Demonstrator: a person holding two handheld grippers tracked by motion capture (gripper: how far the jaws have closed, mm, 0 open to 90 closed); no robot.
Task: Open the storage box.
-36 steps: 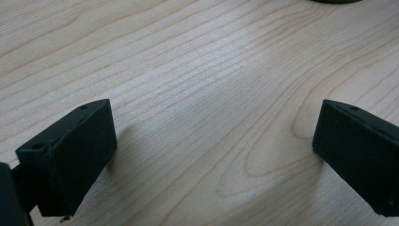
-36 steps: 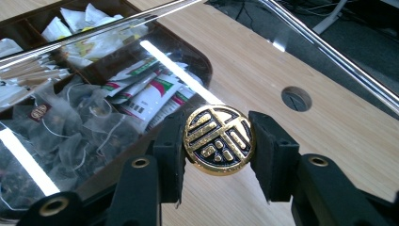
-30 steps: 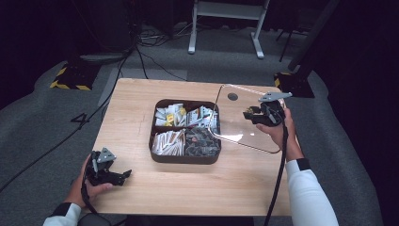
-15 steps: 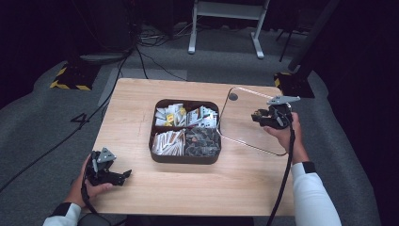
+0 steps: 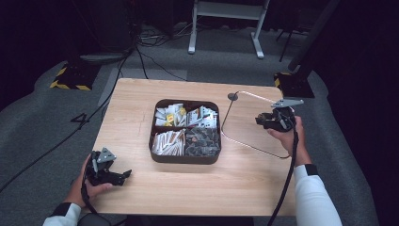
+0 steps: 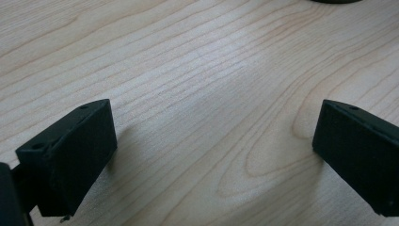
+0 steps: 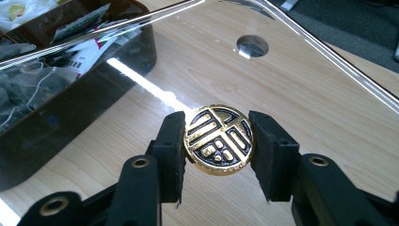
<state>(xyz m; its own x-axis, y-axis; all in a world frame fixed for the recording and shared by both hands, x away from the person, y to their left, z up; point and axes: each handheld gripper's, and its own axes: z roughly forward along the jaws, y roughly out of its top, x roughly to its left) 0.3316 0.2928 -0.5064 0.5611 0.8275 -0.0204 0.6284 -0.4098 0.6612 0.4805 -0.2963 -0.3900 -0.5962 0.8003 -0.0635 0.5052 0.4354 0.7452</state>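
Your right gripper is clamped on the gold-and-black knob of the clear lid, carrying it at 3 o'clock of the divided box. Next, lower it flat onto the tabletop and let go. Your left gripper rests apart, holding nothing. The lid's glass barely shows beyond its rim.

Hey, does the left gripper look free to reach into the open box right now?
Probably yes: the left gripper is open and empty, bare table lies between it and the box, and the right gripper holds the clear lid off to the side.
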